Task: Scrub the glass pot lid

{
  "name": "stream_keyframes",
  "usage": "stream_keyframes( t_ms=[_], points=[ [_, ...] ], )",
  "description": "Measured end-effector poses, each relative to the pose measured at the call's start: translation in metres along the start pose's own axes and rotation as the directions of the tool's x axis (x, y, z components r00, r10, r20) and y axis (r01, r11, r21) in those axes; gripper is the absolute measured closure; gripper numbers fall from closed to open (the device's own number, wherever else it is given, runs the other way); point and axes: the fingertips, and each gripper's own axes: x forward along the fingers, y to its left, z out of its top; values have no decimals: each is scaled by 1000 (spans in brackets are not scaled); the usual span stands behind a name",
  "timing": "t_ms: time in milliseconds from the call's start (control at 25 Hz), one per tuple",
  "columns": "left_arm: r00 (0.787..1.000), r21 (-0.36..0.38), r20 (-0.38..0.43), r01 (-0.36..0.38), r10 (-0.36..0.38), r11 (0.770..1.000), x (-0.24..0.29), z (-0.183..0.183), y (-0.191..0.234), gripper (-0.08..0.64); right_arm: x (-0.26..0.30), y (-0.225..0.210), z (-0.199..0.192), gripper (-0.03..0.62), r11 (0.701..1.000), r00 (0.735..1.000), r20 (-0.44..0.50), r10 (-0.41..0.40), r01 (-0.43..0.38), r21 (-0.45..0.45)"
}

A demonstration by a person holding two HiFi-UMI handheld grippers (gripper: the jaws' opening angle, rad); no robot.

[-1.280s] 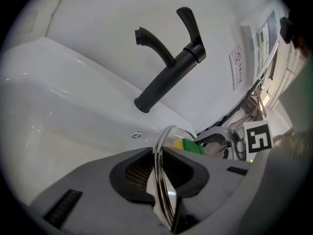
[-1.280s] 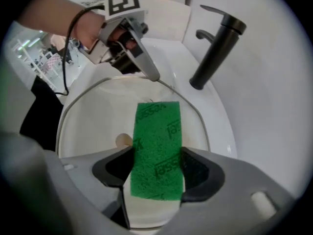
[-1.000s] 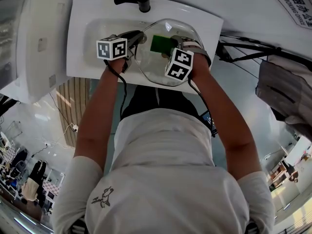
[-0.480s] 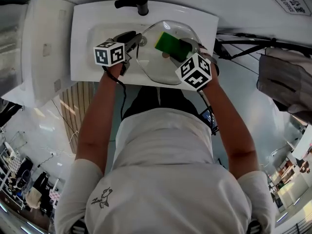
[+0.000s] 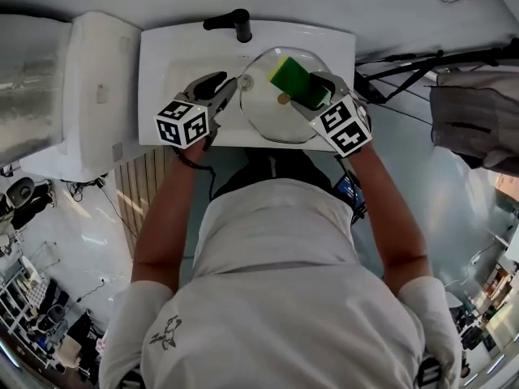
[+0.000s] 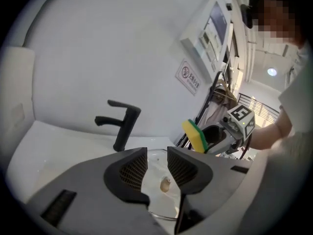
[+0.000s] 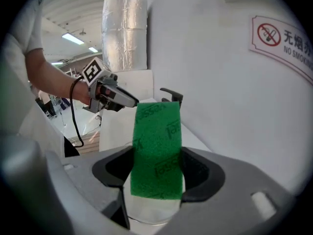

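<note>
The glass lid lies knob up in the right half of the sink, below the black tap. Over its far right edge, the right hand-held gripper is clamped on a green and yellow sponge. The left hand-held gripper hovers at the lid's left rim, its jaws apart and gripping nothing; the lid shows through the gap.

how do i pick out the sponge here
Find the white sink with the black tap; a glass pot lid rests in it. Over the lid, the right gripper clamps the sponge, the only bright green and yellow thing there.
</note>
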Motion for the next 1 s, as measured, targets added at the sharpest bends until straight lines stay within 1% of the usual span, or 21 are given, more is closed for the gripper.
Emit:
stream_keyframes(
  t_ms=[40,120,240,320,480,680,760,880,1000],
  points=[
    [1000,19,11,7,-7,1000,-7,5,-10,434,-7,3,2,298,1000,1000,17,-4,4,19],
    [999,34,43,22,-23,999,-21,16,-26,434,-20,9,8,298,999,999,51,-16,14,44],
    [995,68,92,34,-40,997,-41,36,-45,434,-40,16,21,298,998,994,100,-36,32,48],
    [993,90,107,42,-51,995,-57,44,-62,434,-57,23,27,298,998,990,136,-43,35,58],
    [986,140,142,67,-87,988,-84,65,-93,434,-88,32,50,296,996,971,233,-60,43,76],
    [968,135,204,121,-147,983,-124,75,-132,434,-122,57,69,298,993,938,334,-89,58,101],
    [967,149,205,123,-152,981,-132,73,-141,436,-128,64,70,298,991,934,344,-98,61,116],
    [971,174,184,121,-153,977,-136,67,-144,436,-131,68,67,298,988,933,343,-106,60,140],
    [968,190,189,126,-162,974,-135,71,-147,436,-135,66,67,298,986,931,346,-119,71,148]
  ],
)
